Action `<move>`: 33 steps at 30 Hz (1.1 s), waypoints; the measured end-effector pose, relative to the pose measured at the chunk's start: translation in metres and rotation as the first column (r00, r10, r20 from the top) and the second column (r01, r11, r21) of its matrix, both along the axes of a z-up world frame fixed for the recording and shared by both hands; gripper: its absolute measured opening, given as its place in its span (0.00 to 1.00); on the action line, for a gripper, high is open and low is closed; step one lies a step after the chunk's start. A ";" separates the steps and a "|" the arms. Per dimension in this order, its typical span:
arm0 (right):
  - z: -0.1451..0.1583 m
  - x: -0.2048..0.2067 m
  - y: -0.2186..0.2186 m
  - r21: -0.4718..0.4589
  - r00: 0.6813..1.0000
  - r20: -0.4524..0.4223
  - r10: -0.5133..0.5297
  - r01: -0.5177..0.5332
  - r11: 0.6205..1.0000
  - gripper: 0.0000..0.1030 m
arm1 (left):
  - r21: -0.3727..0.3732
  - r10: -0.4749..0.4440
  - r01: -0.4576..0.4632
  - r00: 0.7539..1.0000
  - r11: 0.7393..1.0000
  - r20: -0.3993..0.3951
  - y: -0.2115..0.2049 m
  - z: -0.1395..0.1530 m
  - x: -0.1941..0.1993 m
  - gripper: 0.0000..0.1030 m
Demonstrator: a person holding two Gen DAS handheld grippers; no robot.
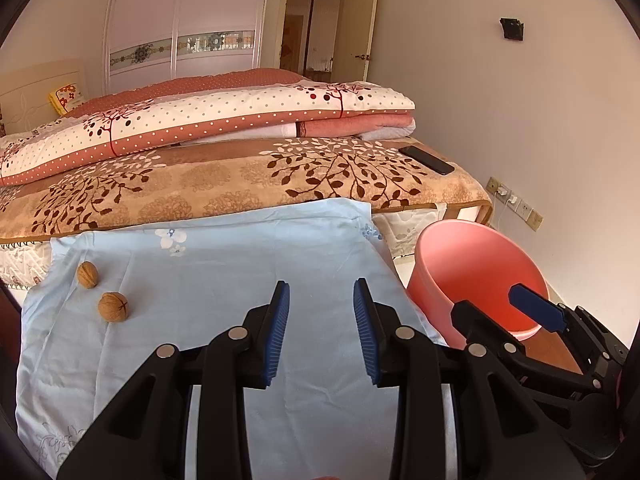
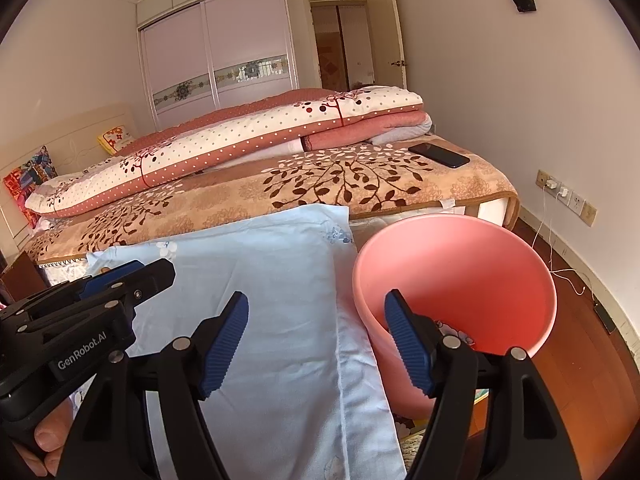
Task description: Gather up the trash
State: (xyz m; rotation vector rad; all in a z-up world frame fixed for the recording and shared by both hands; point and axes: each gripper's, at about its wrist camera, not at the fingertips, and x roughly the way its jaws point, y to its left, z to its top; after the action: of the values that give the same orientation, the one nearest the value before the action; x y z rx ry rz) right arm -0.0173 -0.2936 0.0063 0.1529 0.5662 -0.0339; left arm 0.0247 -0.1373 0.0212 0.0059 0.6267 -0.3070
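Two walnuts (image 1: 87,275) (image 1: 113,307) lie on a light blue pillowcase (image 1: 224,280) at its left side. My left gripper (image 1: 321,286) hovers open over the middle of the cloth, to the right of the nuts, with nothing between its blue pads. A pink bin (image 2: 460,264) stands on the floor to the right of the bed, with something white and patterned (image 2: 454,334) at its bottom. My right gripper (image 2: 317,296) straddles the bin's left rim, one finger over the cloth and one over the bin. Its jaws are opening and hold nothing. Each gripper shows in the other's view (image 1: 492,304) (image 2: 154,270).
Folded quilts (image 1: 240,120) are stacked on a brown leaf-patterned blanket (image 1: 240,184) behind the cloth. A black phone (image 2: 439,155) lies at the bed's right corner. Wall sockets with a charger cable (image 2: 560,192) are low on the right wall. A hand (image 2: 44,444) grips the left handle.
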 end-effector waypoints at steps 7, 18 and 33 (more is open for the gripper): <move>0.006 -0.009 0.004 -0.035 0.999 0.034 -0.019 0.020 0.999 0.71 | -0.005 -0.001 0.001 1.000 1.000 0.009 0.001 0.003 -0.003 0.33; 0.010 -0.014 0.007 -0.065 0.997 0.051 -0.054 0.058 0.996 0.73 | -0.011 0.000 0.000 1.000 1.000 0.028 0.004 0.007 -0.009 0.33; 0.009 -0.013 0.007 -0.072 0.997 0.032 -0.072 0.074 0.995 0.73 | -0.017 -0.013 0.013 1.000 1.000 0.020 0.007 0.005 -0.012 0.33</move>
State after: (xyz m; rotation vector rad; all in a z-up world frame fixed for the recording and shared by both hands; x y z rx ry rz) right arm -0.0305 -0.2871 0.0153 0.1025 0.5296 -0.1232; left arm 0.0127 -0.1299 0.0263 -0.0035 0.6046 -0.3247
